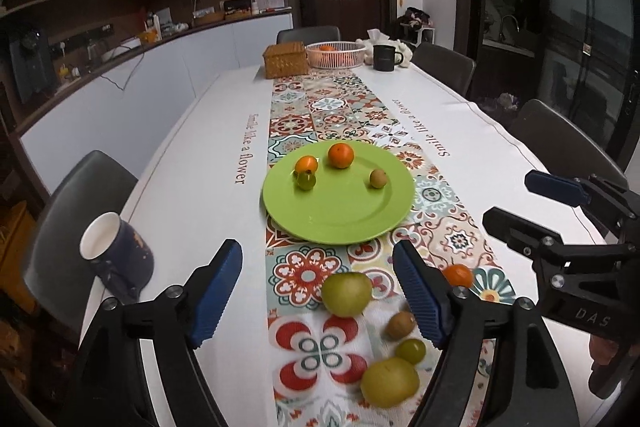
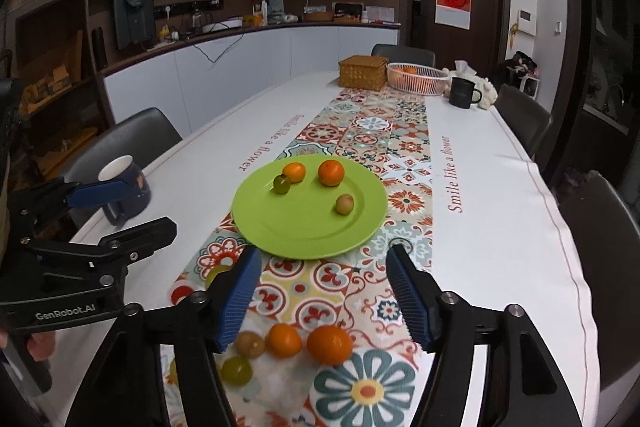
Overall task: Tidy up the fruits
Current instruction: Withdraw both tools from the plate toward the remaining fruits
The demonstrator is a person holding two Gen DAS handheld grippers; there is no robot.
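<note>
fruits [image 1: 340, 155], orange and green, round

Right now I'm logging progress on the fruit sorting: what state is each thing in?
Left tongs: open, empty.
Right tongs: open, empty.
Green plate: flat on the runner, holding four small fruits.
Two oranges: loose on the runner, off the plate.
Blue mug: tipped on its side.
Black mug: upright.
White basket: holding orange fruit.

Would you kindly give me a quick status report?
Both tongs, left and right, open, empty. Four fruits on green plate; others loose on runner. Nothing blocking.
</note>
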